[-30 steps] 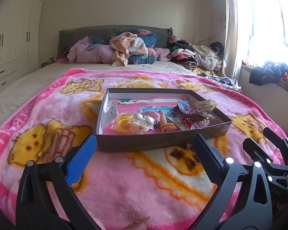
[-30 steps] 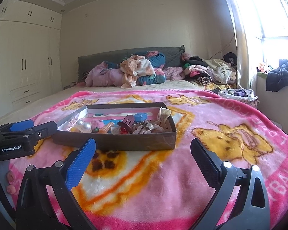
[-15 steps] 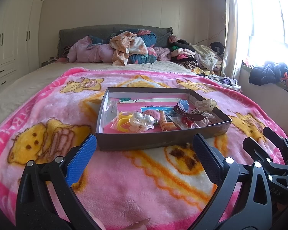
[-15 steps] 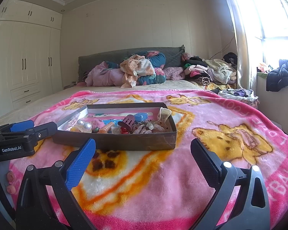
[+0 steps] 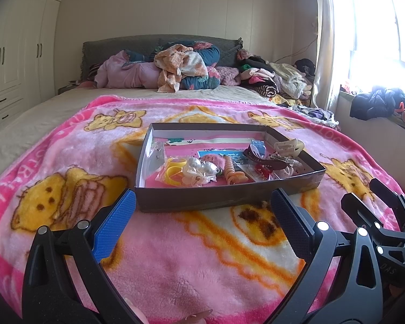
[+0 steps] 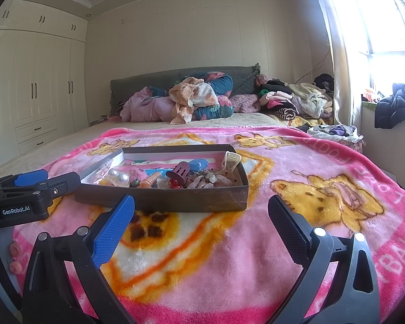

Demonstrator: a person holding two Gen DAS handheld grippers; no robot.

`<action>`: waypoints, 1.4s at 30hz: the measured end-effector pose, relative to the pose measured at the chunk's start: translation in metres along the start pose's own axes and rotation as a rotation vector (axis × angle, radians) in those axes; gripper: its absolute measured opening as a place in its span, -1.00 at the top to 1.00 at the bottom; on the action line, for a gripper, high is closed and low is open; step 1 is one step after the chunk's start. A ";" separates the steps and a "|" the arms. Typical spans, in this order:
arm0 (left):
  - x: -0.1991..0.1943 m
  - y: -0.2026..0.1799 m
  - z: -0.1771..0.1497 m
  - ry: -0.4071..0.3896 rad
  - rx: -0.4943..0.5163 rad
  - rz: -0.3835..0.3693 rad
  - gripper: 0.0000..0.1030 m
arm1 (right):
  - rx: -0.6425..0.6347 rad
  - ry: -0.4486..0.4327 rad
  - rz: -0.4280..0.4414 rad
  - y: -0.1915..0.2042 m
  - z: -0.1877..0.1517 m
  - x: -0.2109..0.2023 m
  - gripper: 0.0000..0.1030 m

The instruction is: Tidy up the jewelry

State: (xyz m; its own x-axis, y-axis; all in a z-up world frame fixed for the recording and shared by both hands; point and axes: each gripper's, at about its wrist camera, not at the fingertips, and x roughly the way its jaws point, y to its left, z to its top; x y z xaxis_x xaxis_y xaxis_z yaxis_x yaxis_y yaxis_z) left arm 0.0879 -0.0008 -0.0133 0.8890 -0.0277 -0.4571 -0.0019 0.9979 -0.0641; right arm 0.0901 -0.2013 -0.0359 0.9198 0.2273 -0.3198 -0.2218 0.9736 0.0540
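Observation:
A shallow dark cardboard box [image 5: 216,198] sits on a pink bear blanket [image 5: 175,259] on the bed. It holds jewelry and hair pieces: a yellow ring [image 5: 172,172], pearl beads [image 5: 201,166], an orange spiral tie [image 5: 230,168], a dark hair clip [image 5: 267,160] and a cream claw clip [image 5: 289,145]. The box also shows in the right wrist view [image 6: 175,202]. My left gripper [image 5: 202,221] is open and empty, just in front of the box. My right gripper [image 6: 201,224] is open and empty, in front of the box's right part.
A heap of clothes and bedding [image 5: 181,67] lies at the headboard. More clothes [image 5: 278,81] are piled at the far right by the window. White wardrobes [image 6: 35,102] stand on the left. The left gripper's body [image 6: 27,194] shows in the right wrist view.

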 end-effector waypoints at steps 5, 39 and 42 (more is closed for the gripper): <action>0.000 -0.001 -0.001 0.001 0.000 0.000 -0.78 | -0.001 0.001 0.002 0.000 0.000 0.000 -0.88; -0.001 -0.005 -0.002 0.000 -0.007 -0.017 -0.78 | -0.001 0.001 0.004 0.002 0.000 0.000 -0.88; -0.001 -0.004 -0.002 -0.001 -0.005 -0.017 -0.78 | -0.002 0.001 0.004 0.002 -0.001 0.000 -0.88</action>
State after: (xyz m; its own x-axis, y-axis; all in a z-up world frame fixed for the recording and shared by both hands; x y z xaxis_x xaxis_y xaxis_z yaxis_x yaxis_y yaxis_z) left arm 0.0857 -0.0052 -0.0145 0.8894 -0.0445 -0.4550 0.0110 0.9970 -0.0760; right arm 0.0891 -0.1997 -0.0362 0.9185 0.2314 -0.3208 -0.2263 0.9726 0.0536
